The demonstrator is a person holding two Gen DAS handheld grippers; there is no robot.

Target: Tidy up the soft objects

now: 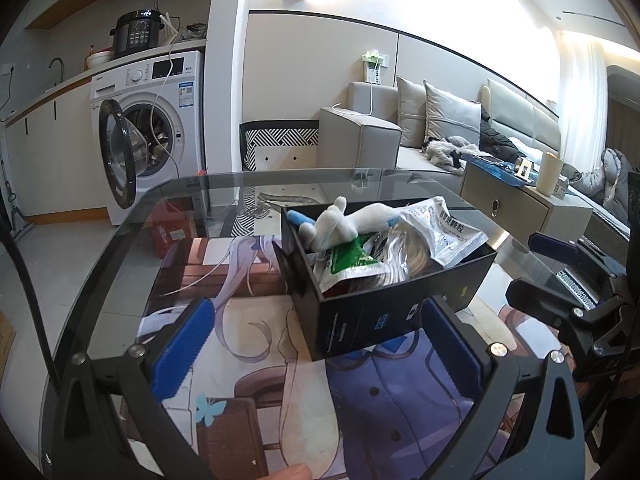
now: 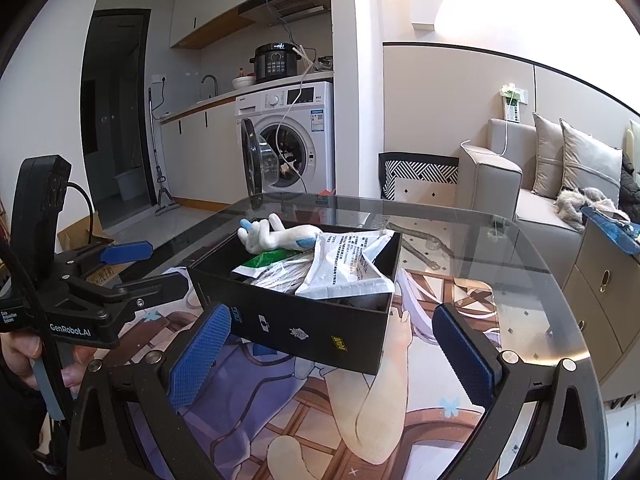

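A black open box [image 1: 372, 312] [image 2: 304, 322] stands on an anime-print mat [image 1: 256, 340] [image 2: 360, 412] on a glass table. In it lie a white plush toy [image 1: 344, 222] [image 2: 276, 236], a white printed pouch [image 1: 444, 232] [image 2: 352, 268] and a green-and-white packet [image 1: 346, 258] [image 2: 268, 258]. My left gripper [image 1: 316, 348] is open and empty, just short of the box's near wall; it also shows in the right wrist view [image 2: 140, 266]. My right gripper [image 2: 334, 354] is open and empty, its jaws either side of the box's near corner; it also shows in the left wrist view [image 1: 548, 264].
The glass table's rim [image 1: 132, 216] [image 2: 540, 248] curves around the mat. Beyond stand a washing machine [image 1: 160, 128] [image 2: 296, 136] with its door open, a grey sofa [image 1: 380, 136] [image 2: 520, 184] and a low cabinet [image 1: 516, 200] [image 2: 600, 292].
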